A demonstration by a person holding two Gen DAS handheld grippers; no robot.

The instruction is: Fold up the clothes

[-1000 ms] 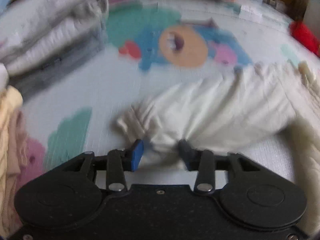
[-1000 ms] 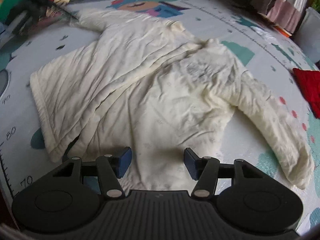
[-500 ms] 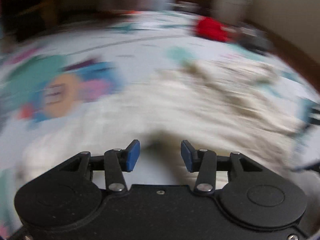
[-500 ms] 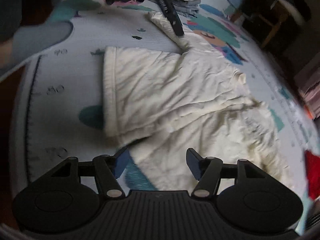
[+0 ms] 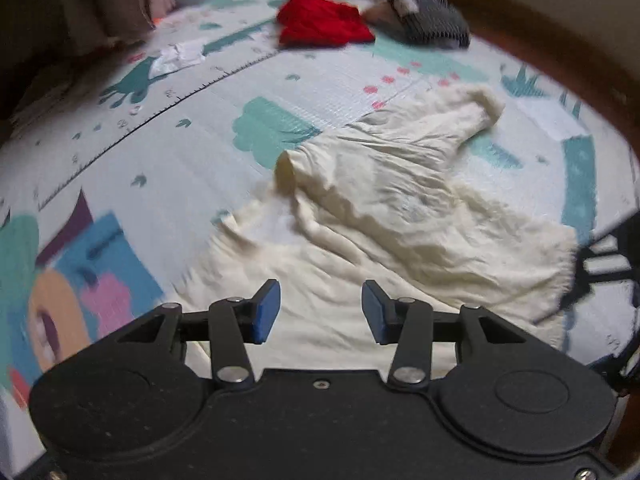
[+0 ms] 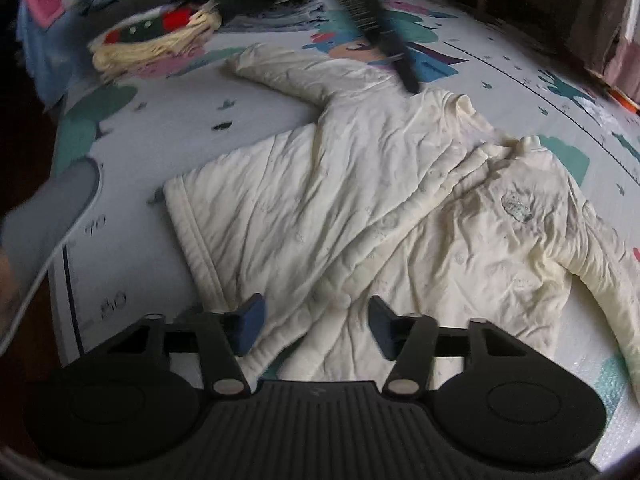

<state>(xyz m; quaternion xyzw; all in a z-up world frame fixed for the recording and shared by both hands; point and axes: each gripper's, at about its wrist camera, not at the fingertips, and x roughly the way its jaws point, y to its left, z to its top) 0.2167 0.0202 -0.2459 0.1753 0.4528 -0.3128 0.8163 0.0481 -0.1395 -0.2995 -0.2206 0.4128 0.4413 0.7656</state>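
Observation:
A cream quilted jacket (image 6: 360, 216) lies spread and creased on a patterned play mat (image 6: 120, 248), one sleeve reaching to the far left and the other down the right side. In the left wrist view the same jacket (image 5: 400, 208) lies in front of my left gripper (image 5: 320, 312), which is open and empty just above the cloth near one sleeve end. My right gripper (image 6: 316, 328) is open and empty over the jacket's bottom hem. The left gripper shows in the right wrist view as a dark blurred shape (image 6: 384, 36) above the far shoulder.
A red garment (image 5: 320, 24) and a dark striped item (image 5: 424, 20) lie at the far end of the mat (image 5: 160, 152). Folded clothes (image 6: 280, 12) and a pale yellow knitted piece (image 6: 156, 44) sit at the far left in the right wrist view.
My left gripper has swung from the sleeve cuff round to face along the jacket towards the red garment. My right gripper has shifted along the hem. Both stay open.

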